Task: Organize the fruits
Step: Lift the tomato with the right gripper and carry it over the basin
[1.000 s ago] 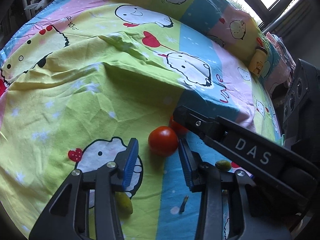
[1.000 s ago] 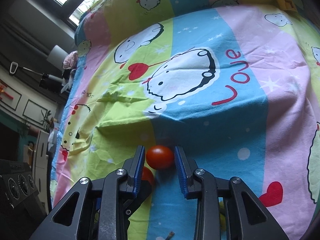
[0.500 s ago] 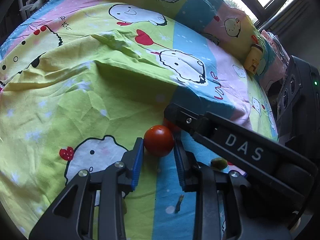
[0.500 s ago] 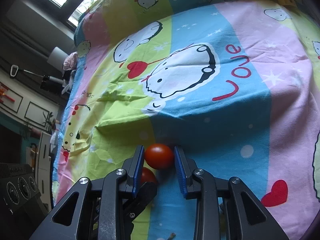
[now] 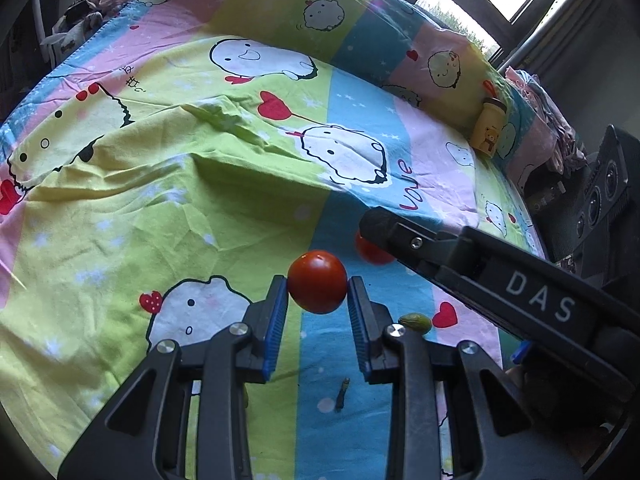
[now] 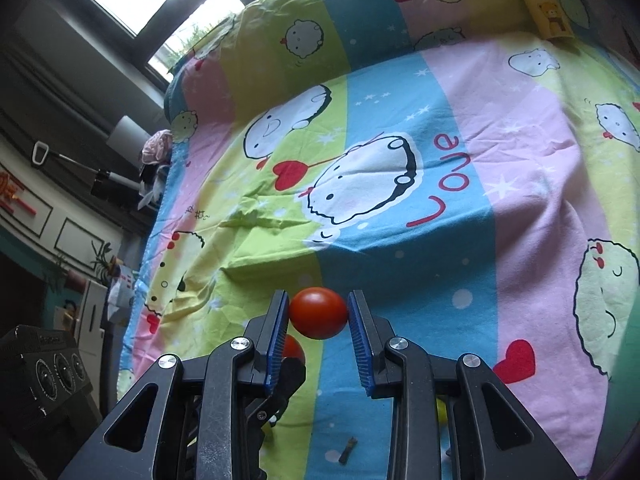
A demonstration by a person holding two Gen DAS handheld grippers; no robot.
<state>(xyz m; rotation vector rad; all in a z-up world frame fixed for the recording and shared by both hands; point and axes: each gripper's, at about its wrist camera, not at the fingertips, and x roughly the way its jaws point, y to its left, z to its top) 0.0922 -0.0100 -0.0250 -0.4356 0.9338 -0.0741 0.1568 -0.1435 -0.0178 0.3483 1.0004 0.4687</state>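
Bedroom with a window behind, and a bed (image 5: 120, 208) under a rumpled sheet striped in pink, green and blue with cartoon faces and red hearts. At the pillow end, a yellow bottle (image 5: 490, 128) with a bear on it, leaning at the foot of the pillow; off the bed's edge, a black speaker (image 5: 604, 192). In the left wrist view, left gripper (image 5: 318, 294) with jaws clamped on the near tomato (image 5: 317, 280), blue pads (image 5: 276, 312) pressing it from both sides, over the border of the green and blue stripes. Just beyond and to its right, right gripper (image 5: 366, 226) reaching in as a long black bar marked DAS, with the far tomato (image 5: 370, 254) mostly hidden behind its tip. Cannot tell from either view whether the two tomatoes touch the sheet or hang just above it. In the right wrist view, right gripper (image 6: 318, 308) likewise closed on the far tomato (image 6: 318, 314), ribbed pads against both flanks; near tomato (image 6: 295, 347) peeking out behind the left-hand finger. Lying on the sheet near the left gripper's right-hand finger, a small green fruit (image 5: 416, 322); nearer the camera, on the blue stripe, a small dark stem-like scrap (image 5: 341, 394). Half hidden behind the right gripper's frame, a bit of something yellow (image 6: 441, 410).
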